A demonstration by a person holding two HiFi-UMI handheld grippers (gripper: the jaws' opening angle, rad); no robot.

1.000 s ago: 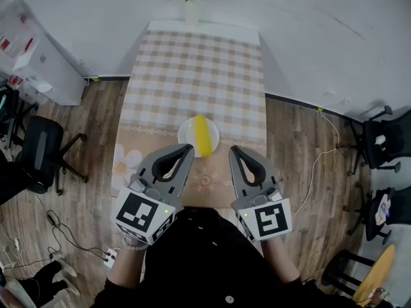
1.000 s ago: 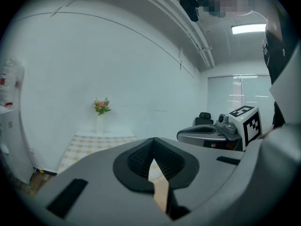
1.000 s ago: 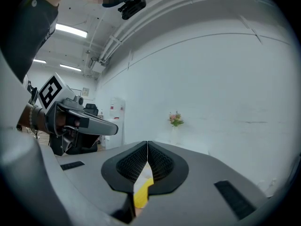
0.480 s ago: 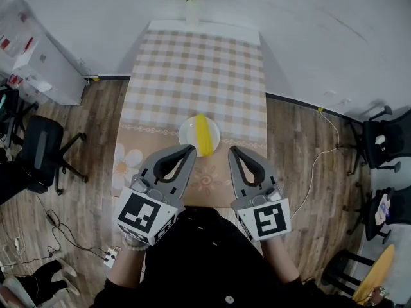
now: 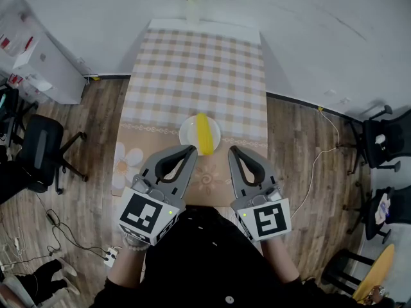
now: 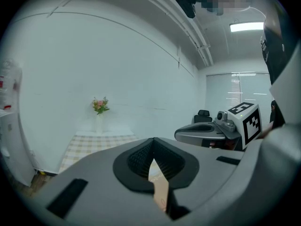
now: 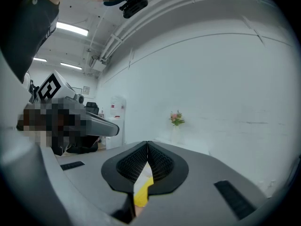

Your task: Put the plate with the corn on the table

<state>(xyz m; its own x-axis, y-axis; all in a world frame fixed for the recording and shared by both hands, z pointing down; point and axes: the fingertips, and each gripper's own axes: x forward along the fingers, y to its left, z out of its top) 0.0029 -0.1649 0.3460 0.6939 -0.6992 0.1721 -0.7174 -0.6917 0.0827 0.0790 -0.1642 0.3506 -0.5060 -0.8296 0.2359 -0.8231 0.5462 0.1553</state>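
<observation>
Apparently done: small white round plate [image 5: 187,133] bearing a yellow corn cob [image 5: 203,135], resting on the checked-cloth counter [image 5: 192,76] near its front edge, with nothing holding it. The left gripper [image 5: 189,151] and right gripper [image 5: 233,152] hang just short of the plate, jaws together, empty.

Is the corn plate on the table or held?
On the table. The plate rests there, ahead of the left gripper and right gripper, untouched.

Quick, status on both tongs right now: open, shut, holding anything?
Left tongs: shut, holding nothing.
Right tongs: shut, holding nothing.
</observation>
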